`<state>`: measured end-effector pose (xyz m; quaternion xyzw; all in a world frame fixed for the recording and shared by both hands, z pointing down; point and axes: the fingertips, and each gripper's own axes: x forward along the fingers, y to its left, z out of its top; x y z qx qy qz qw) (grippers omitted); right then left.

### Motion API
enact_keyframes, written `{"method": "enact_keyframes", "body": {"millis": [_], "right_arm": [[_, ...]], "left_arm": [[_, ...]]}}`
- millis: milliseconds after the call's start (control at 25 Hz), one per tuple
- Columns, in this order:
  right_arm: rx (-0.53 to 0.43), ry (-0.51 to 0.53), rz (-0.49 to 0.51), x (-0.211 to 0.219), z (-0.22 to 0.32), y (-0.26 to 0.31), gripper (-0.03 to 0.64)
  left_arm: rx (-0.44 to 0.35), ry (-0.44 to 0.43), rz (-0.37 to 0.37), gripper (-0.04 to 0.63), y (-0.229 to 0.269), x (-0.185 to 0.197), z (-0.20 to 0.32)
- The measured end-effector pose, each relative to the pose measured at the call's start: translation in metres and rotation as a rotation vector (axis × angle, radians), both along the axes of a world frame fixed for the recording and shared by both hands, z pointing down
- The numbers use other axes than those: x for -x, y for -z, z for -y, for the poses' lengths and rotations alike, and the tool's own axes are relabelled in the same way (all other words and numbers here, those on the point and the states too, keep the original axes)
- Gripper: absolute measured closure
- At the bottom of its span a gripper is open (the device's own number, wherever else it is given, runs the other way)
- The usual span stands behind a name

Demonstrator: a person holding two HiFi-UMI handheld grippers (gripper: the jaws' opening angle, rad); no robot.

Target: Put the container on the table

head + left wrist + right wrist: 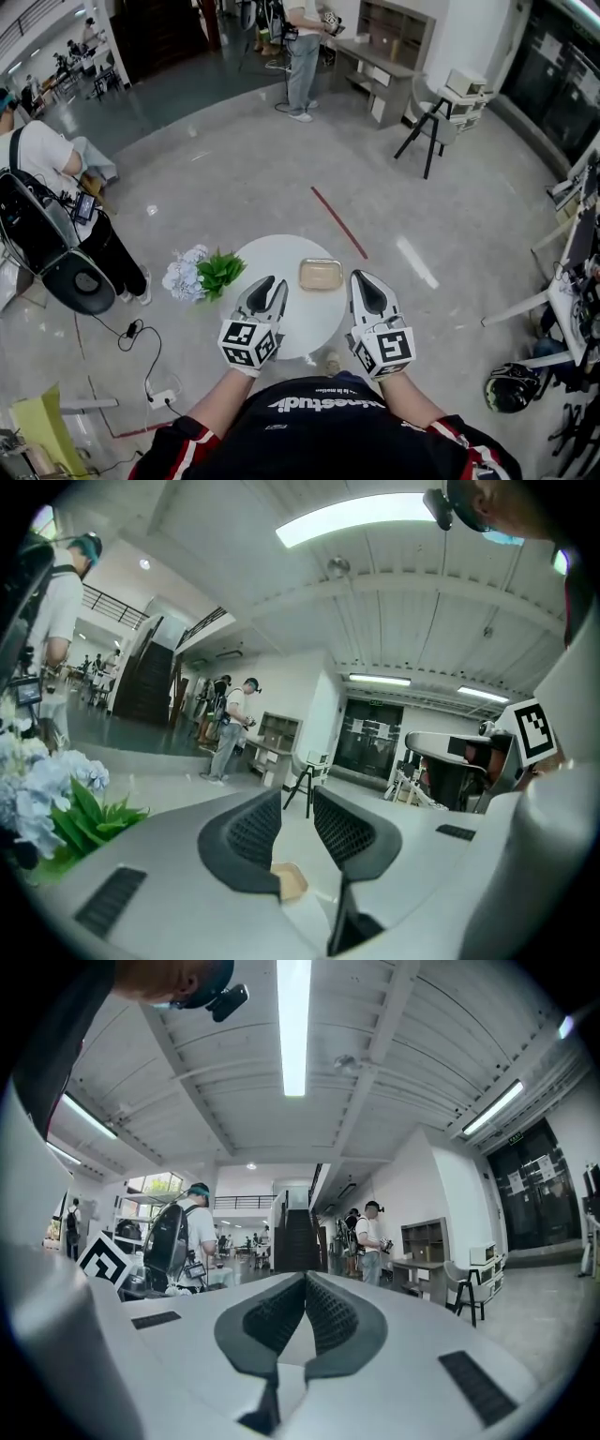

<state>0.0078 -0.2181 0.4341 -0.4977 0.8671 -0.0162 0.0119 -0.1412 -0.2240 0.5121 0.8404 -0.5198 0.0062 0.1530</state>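
A small round white table stands on a pale polished floor. The container, a shallow tan rectangular dish, sits on the table toward its far right part. At the table's left edge there is a bunch of pale blue flowers with green leaves.

The person holds both tools side by side at the near side of the table, each pointing forward. The left tool is above the near left part of the tabletop. The right tool is at the table's right rim. The container lies ahead of them, between the two and nearer the right one, and neither tool touches it.

In the left gripper view the jaws stand slightly apart with a narrow gap and nothing held. The tan container shows low down through that gap, beyond the jaws, and the flowers appear at the left edge. In the right gripper view the jaws meet at their tips and hold nothing.

On the floor beyond the table runs a short red line. A person with a black backpack stands at the left, and another person stands far back near a desk. A dark helmet lies at the lower right.
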Motion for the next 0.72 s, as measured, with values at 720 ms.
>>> {"method": "enact_keyframes", "body": {"millis": [720], "right_arm": [[0.009,-0.003,0.010,0.022,-0.011,0.008,0.617]], "left_arm": [[-0.251,-0.003,0.159,0.489,0.080,0.009,-0.027]]}}
